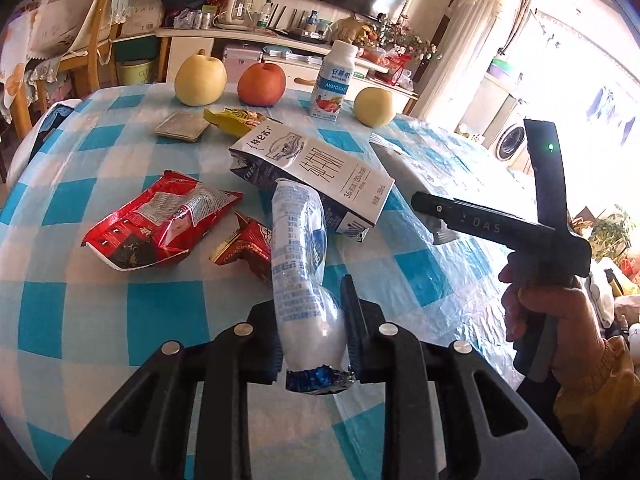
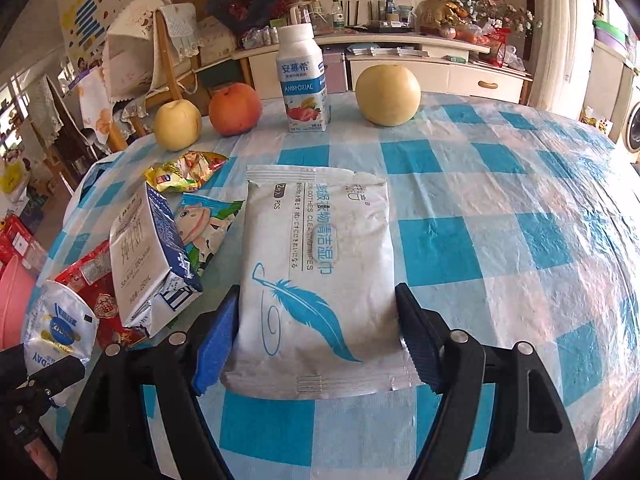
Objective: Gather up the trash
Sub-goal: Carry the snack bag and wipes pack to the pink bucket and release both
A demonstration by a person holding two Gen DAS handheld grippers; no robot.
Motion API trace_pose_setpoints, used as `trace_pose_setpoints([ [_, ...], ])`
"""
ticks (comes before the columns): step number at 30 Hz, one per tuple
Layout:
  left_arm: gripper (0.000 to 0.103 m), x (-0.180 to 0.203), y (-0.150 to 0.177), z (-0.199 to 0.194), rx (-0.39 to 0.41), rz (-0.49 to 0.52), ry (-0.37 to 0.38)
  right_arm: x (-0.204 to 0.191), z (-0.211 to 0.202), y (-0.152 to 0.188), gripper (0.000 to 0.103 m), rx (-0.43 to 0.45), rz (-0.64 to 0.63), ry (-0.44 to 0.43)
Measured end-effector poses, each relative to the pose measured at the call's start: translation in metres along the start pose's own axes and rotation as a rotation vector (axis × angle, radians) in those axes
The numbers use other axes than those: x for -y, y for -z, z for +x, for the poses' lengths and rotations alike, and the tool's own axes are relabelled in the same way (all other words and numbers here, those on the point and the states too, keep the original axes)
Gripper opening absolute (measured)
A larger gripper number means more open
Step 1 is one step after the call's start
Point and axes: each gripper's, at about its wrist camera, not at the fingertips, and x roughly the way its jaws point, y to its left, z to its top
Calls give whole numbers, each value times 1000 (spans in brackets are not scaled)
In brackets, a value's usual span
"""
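Left tongs point(image 1: 310, 334): clamped on a crumpled white-and-blue pouch point(image 1: 300, 248), held above the table point(image 1: 120, 320); pouch's long axis running away from the tongs, far end hanging over the milk carton point(image 1: 316, 178).

Right tongs point(image 2: 318, 332): apart, one finger at each long edge of the white wipes packet point(image 2: 316, 264); whether the pads touch the packet cannot be told.

Wipes packet: flat on the table, near end sitting between the right fingers, long axis pointing straight away toward the far side, so the grip goes across its short width. Seen edge-on in the left view, at the right tongs' tip.

Nearer arm: right, plainly; left already loaded.

Other trash: red snack bag point(image 1: 160, 220) at left, smaller red wrapper point(image 1: 246, 246) beside it, yellow wrapper point(image 1: 236, 120) farther back, flattened milk carton in the middle, a cartoon-cow wrapper point(image 2: 208, 224) between carton and wipes packet.

Not trash, likely: two pears point(image 1: 200, 78) point(image 1: 374, 106), an apple point(image 1: 262, 84) and an upright yoghurt bottle point(image 1: 332, 80) lined along the far edge; a small grey tray point(image 1: 182, 124) near the yellow wrapper.

Next move, as a judgement: closing on the packet's near end, then a lift. Thin flat foil may slip or fold, so a bite deep past the crimped seam seems wise.

Bin: none identified for certain; a pink rim point(image 2: 12, 304) shows at far left of the right view.
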Motion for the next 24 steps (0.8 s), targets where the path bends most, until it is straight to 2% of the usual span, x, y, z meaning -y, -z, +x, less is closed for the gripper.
trace_pose_setpoints([
  [7, 26, -16, -5, -22, 69, -66, 40, -11, -32, 0, 75, 63, 3, -39],
  [12, 26, -34, -8, -44, 135, -109, 16, -28, -52, -2, 75, 91, 16, -93],
  [18, 26, -66, -13, -79, 246, -189, -62, -60, -64, -5, 75, 93, 11, -178],
  [24, 26, -107, -12, -113, 354, -315, -155, -115, -67, -6, 75, 68, -23, -302],
])
